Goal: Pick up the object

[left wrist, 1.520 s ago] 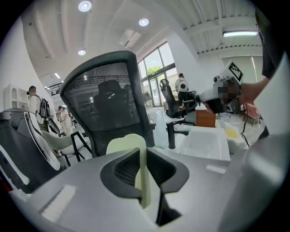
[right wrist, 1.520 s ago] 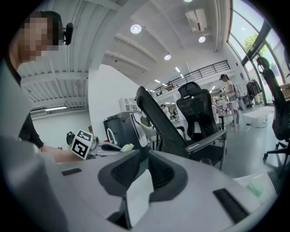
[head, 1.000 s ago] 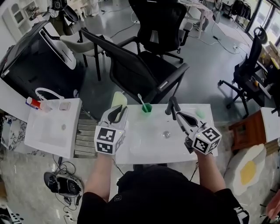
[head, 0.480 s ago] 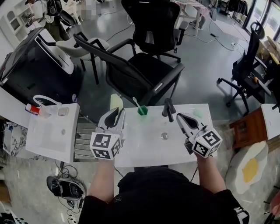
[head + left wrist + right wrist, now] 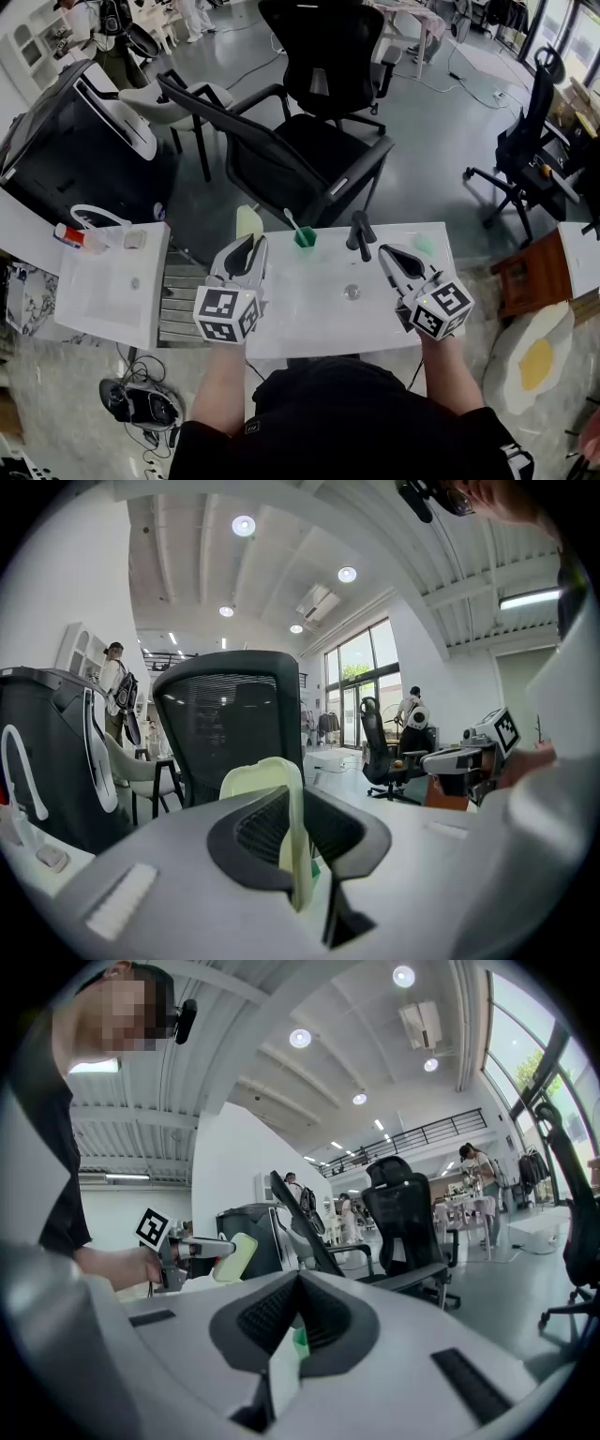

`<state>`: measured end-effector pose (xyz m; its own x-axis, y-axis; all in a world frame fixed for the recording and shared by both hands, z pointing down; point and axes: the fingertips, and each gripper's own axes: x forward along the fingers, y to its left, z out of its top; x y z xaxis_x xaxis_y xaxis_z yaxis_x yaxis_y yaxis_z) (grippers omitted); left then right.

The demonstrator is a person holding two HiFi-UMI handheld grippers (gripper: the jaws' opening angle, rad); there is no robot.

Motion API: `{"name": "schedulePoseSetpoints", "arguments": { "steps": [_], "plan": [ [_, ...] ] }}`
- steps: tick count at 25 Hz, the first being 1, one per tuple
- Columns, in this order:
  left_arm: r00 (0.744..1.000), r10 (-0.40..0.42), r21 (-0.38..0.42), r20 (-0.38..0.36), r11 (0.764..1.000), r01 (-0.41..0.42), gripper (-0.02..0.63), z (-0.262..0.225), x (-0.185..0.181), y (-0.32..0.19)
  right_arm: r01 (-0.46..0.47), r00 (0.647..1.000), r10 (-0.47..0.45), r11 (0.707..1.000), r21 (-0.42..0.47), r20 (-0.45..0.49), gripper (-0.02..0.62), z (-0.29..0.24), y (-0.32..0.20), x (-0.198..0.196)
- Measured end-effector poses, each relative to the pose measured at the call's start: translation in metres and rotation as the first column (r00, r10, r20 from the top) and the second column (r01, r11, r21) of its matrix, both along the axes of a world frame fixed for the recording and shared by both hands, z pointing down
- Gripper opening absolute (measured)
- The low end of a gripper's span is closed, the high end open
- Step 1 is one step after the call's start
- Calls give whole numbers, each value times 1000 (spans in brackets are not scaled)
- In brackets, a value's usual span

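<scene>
While the black office chair (image 5: pixel 309 159) stands beyond the far edge of the white table (image 5: pixel 309 317), we hold both grippers low over that table. Our left gripper (image 5: pixel 247 242) is clamped on the pale yellow-green slab (image 5: pixel 247 218), held on edge and jutting past the table's far edge. Our right gripper (image 5: pixel 387 255) has its jaws pressed together on nothing, near the dark faucet (image 5: pixel 360 234). A green cup (image 5: pixel 305 238) sits between the grippers.

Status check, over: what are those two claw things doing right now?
Left gripper shut on pale yellow pad, held above white table. Right gripper jaws together, apparently empty. Black faucet close beside it.
</scene>
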<state>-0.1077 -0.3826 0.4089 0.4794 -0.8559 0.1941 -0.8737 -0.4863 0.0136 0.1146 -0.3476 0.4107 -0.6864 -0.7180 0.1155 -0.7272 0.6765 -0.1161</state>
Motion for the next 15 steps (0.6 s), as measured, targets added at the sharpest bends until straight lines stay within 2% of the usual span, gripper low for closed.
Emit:
{"name": "schedulePoseSetpoints", "arguments": {
  "steps": [15],
  "plan": [
    [1000,-10,-17,5,1000,10,54,4,-6,3,12,1000,-12,1000,-8,-5,11,2,-1,-5]
  ]
}}
